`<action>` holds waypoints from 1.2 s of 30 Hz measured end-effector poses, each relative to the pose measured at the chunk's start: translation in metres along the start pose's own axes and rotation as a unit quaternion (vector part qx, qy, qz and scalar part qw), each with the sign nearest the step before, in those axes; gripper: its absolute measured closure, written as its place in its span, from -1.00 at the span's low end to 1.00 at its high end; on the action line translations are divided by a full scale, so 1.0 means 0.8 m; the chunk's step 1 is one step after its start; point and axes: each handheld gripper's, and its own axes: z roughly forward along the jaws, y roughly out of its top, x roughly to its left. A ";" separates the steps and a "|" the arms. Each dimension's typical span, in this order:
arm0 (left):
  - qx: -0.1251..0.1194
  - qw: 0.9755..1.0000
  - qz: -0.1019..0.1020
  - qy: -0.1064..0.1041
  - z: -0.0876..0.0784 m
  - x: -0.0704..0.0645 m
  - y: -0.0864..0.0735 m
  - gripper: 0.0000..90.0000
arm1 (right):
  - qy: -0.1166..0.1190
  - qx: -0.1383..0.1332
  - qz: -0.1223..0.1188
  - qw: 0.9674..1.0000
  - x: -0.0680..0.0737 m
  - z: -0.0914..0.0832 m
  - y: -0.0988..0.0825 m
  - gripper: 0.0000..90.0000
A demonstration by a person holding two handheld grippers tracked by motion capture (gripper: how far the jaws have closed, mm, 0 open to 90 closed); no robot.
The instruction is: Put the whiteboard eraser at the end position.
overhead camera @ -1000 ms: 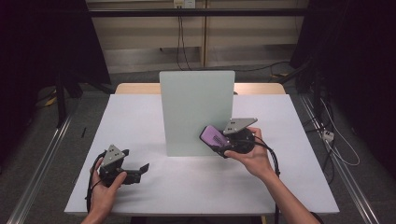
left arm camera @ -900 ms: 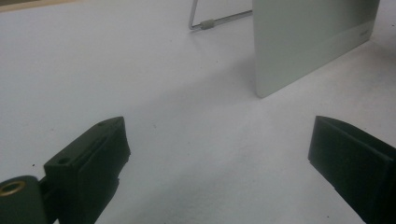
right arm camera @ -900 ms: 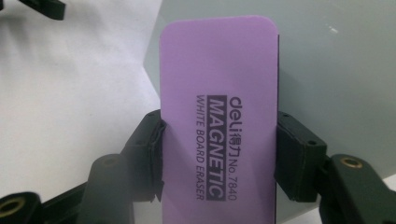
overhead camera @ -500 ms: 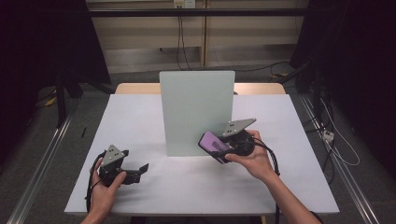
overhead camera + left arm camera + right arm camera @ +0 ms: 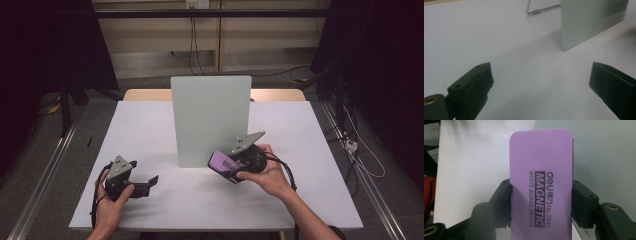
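The right gripper [image 5: 227,167], jaws clamped on the purple rectangular foam whiteboard eraser [image 5: 541,182], had drifted slightly lower beside the upright white board [image 5: 210,120], apparently nearing wiping contact. The left gripper [image 5: 145,182] rested open on the white table [image 5: 300,150].

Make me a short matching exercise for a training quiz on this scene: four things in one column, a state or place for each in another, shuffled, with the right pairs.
Things:
1. purple eraser
2. left gripper
3. right gripper
4. white board

States or places:
A. stands upright at the middle of the table
B. jaws wide apart, nothing between them
C. clamped between two black jaws
D. shut on a thing, held beside the board

Pairs: 1-C, 2-B, 3-D, 4-A
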 end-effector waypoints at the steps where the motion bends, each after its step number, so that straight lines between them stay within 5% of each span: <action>1: -0.001 1.000 -0.001 0.000 0.000 0.000 0.000 -0.89 | 0.000 0.002 0.000 1.000 0.000 0.000 0.000 -0.07; 36: 0.001 1.000 -0.016 -0.003 0.000 -0.001 -0.002 -0.89 | 0.049 0.048 -0.003 0.998 0.010 0.010 0.004 -0.07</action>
